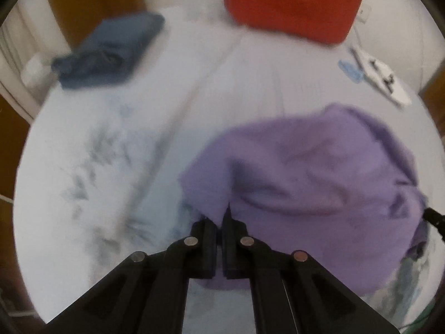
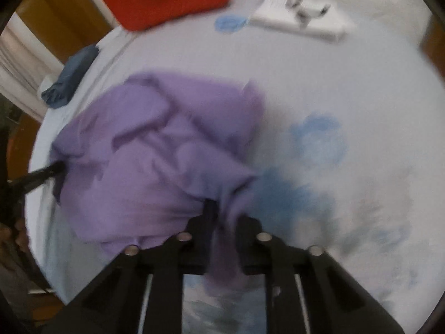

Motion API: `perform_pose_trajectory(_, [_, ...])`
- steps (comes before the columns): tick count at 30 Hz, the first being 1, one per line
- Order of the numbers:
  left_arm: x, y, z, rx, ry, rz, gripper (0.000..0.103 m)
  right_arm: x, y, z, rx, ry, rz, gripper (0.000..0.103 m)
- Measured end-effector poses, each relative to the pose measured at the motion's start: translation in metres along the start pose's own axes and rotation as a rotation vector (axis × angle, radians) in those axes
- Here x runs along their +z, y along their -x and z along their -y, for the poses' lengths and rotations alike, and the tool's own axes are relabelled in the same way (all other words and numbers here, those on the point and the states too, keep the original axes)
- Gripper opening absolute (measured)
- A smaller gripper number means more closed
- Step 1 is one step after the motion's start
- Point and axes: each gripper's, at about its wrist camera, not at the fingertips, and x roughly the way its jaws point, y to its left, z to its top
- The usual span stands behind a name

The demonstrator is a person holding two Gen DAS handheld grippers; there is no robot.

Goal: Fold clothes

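A purple garment (image 1: 314,183) lies bunched on the pale bed sheet (image 1: 116,144). My left gripper (image 1: 221,217) is shut on the garment's near left edge. In the right wrist view the same purple garment (image 2: 155,150) spreads left of centre, and my right gripper (image 2: 225,217) is shut on a bunch of its cloth that hangs between the fingers. The left gripper's fingertip (image 2: 52,171) shows at the garment's far left. The right gripper's tip (image 1: 434,217) shows at the right edge of the left wrist view.
A folded blue garment (image 1: 111,53) lies at the bed's far left, also in the right wrist view (image 2: 71,76). A red pillow (image 1: 292,2) sits at the head. A white box (image 2: 300,18) lies at the far right. Wooden furniture (image 1: 83,0) stands behind.
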Motion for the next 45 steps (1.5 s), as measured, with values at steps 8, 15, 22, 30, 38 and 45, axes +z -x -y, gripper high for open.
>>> perform_pose_trajectory(8, [0.006, 0.006, -0.003, -0.029, 0.007, 0.010, 0.066, -0.016, 0.062, 0.071, 0.006, -0.141, 0.053, 0.010])
perform_pose_trajectory(15, [0.010, -0.016, -0.015, 0.009, 0.052, 0.007, 0.080, 0.021, 0.029, 0.047, 0.098, -0.146, 0.080, 0.083])
perform_pose_trajectory(22, [0.016, -0.055, 0.003, -0.035, 0.002, -0.068, 0.035, 0.069, -0.040, 0.009, 0.073, -0.066, 0.021, 0.087])
perform_pose_trajectory(30, [0.051, -0.005, 0.014, -0.018, -0.068, 0.066, 0.008, 0.086, -0.054, -0.009, -0.014, 0.005, 0.050, 0.004])
perform_pose_trajectory(38, [0.157, 0.011, 0.056, -0.050, -0.141, 0.185, 0.040, 0.150, 0.030, 0.023, -0.096, 0.031, 0.296, 0.005])
perform_pose_trajectory(45, [0.145, 0.000, 0.054, -0.020, -0.154, 0.158, 0.066, 0.144, 0.021, 0.045, -0.099, -0.046, 0.234, 0.069])
